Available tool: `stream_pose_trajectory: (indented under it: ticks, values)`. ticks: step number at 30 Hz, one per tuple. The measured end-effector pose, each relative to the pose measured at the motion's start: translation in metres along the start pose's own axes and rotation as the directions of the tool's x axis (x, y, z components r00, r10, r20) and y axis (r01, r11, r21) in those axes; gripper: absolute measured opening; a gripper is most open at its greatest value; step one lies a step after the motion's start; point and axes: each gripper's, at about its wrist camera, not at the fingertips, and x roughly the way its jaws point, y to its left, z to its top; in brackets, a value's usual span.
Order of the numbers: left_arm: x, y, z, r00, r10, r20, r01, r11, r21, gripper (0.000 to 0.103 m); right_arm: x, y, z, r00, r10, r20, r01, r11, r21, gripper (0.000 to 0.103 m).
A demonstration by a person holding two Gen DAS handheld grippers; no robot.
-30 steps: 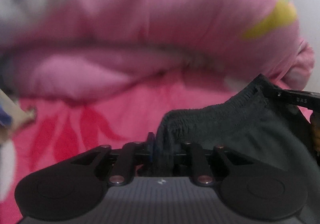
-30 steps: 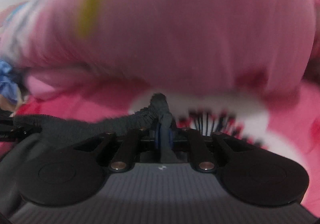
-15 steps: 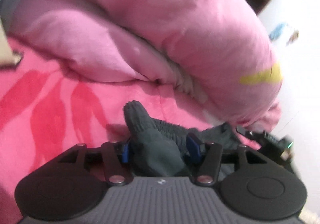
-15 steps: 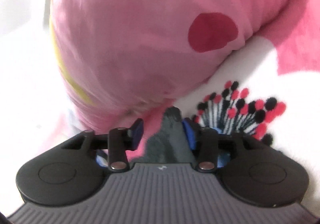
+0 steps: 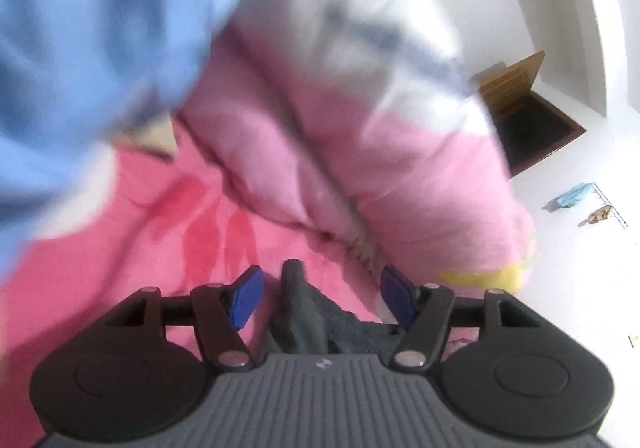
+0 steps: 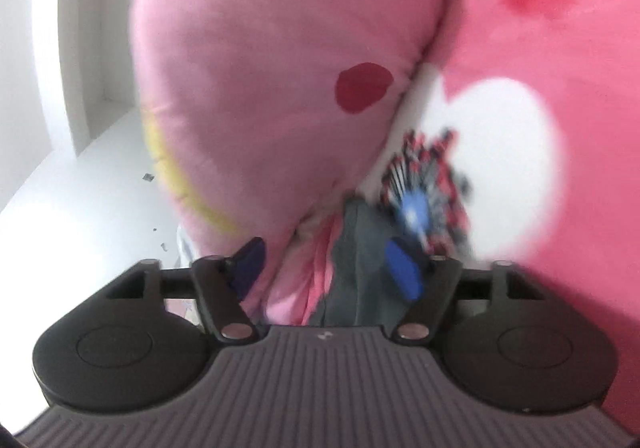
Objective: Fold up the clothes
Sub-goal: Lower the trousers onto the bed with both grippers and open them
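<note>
A dark grey garment (image 5: 302, 312) lies on the pink bedspread (image 5: 120, 268), a bunched corner poking up between the blue pads (image 5: 246, 294) of my left gripper (image 5: 320, 296). That gripper is open and the pads stand clear of the cloth. In the right wrist view another corner of the grey garment (image 6: 360, 252) lies between the fingers of my right gripper (image 6: 326, 268), close to the right blue pad (image 6: 404, 274). This gripper is open too, with nothing pinched. The rest of the garment is hidden under both gripper bodies.
A bulky pink duvet (image 5: 360, 119) is heaped just beyond the garment, also filling the right wrist view as the pink duvet (image 6: 272, 79). A blurred light blue cloth (image 5: 80, 27) covers the upper left. White floor (image 5: 580, 207) and a brown doormat (image 5: 532, 127) lie off the bed's edge.
Both grippers were shut on the grey garment's waistband a second ago. They have opened wide and let it drop onto the bed. Both views have swung and tilted.
</note>
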Motion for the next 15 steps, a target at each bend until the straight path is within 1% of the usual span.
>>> stream_pose_trajectory:
  ticks: [1,2,3,5,8,9,10,13,15]
  values:
    - [-0.03,-0.01,-0.003,1.0,0.002,0.016,-0.002,1.0,0.016,0.067,-0.024,0.006,-0.014,1.0,0.018,0.001,-0.018,1.0,0.023,0.076]
    - [-0.059,-0.022,-0.007,1.0,0.015,0.025,-0.016,0.999,0.042,0.067,-0.047,0.012,-0.029,0.999,0.042,0.001,-0.042,0.998,0.049,0.076]
    - [-0.087,-0.034,-0.012,0.999,0.033,0.035,-0.035,0.997,0.071,0.067,-0.074,0.022,-0.043,0.998,0.067,-0.003,-0.066,0.996,0.053,0.076]
    - [-0.147,-0.06,-0.025,0.996,0.056,0.074,-0.066,0.988,0.139,0.07,-0.129,0.045,-0.073,0.993,0.116,-0.014,-0.115,0.992,0.052,0.077]
    - [-0.238,-0.103,-0.044,0.984,0.095,0.149,-0.127,0.967,0.223,0.073,-0.227,0.088,-0.093,0.993,0.117,0.008,-0.117,0.993,-0.028,0.079]
    - [-0.262,-0.116,-0.051,0.977,0.115,0.178,-0.156,0.958,0.24,0.074,-0.257,0.103,-0.1,0.993,0.118,0.02,-0.117,0.992,-0.048,0.079]
    - [-0.28,-0.13,-0.056,0.97,0.137,0.199,-0.188,0.945,0.266,0.074,-0.277,0.117,-0.111,0.991,0.129,0.03,-0.126,0.99,-0.069,0.079]
    - [-0.345,-0.169,-0.075,0.94,0.205,0.274,-0.294,0.893,0.341,0.077,-0.328,0.159,-0.146,0.983,0.172,0.059,-0.161,0.975,-0.155,0.079]
    - [-0.379,-0.187,-0.086,0.917,0.233,0.324,-0.347,0.866,0.36,0.078,-0.342,0.175,-0.151,0.981,0.186,0.064,-0.168,0.962,-0.214,0.079]
